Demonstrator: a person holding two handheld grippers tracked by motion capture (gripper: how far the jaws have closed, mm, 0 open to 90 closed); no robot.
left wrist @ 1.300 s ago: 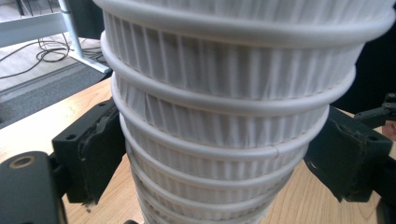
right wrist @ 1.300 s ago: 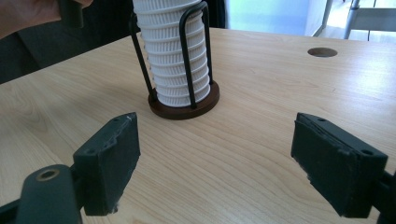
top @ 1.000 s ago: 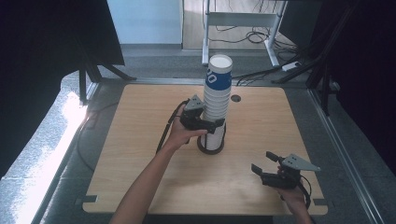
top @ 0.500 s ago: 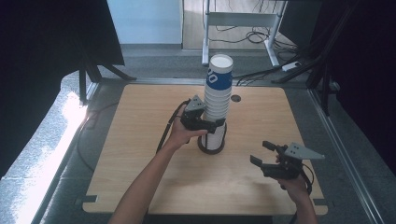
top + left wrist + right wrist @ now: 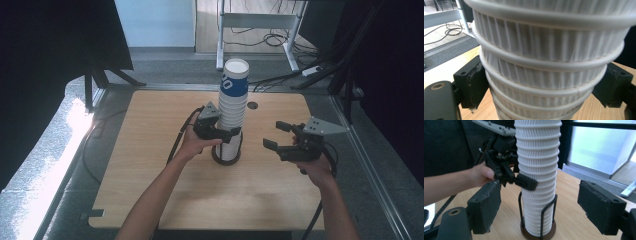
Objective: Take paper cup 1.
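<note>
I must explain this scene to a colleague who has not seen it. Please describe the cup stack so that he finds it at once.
On the wooden table, near its middle, a dark wire holder stands upright. The cup stack rises from it, a tall column of white ribbed cups, and the left gripper clamps its lower part. Its top cup has a blue band, and nothing else on the table stands so tall.

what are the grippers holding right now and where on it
The left gripper clamps the tall stack of white ribbed paper cups on its lower part, above the wire holder. The right gripper holds nothing.
</note>
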